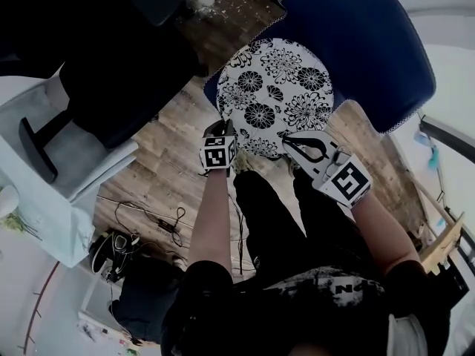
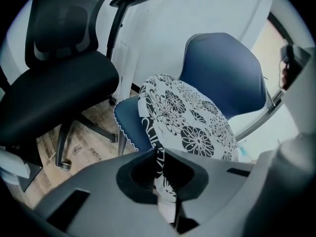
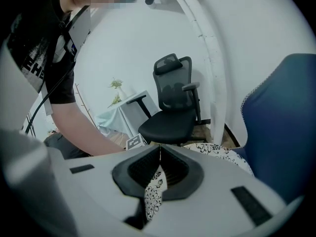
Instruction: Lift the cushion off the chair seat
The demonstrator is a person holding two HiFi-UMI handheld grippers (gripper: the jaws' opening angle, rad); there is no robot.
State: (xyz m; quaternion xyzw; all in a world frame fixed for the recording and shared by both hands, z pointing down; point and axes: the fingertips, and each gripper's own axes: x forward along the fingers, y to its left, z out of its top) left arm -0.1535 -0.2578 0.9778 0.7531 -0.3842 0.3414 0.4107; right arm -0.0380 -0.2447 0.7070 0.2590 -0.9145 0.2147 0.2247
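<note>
The cushion (image 1: pixel 276 95), round and white with black flowers, lies on the blue chair seat (image 1: pixel 371 50). The left hand-held gripper (image 1: pixel 221 130) is clenched on its near-left rim and the right hand-held gripper (image 1: pixel 300 145) on its near-right rim. It looks light, soft and floppy, so two well-spaced rim grips should limit sagging. Lettering on the floorboards (image 2: pixel 94 154) and the person's shirt (image 1: pixel 349 288) is too broken to read.

Office, black swivel chair (image 2: pixel 59 88), desk (image 3: pixel 112 117)
</note>
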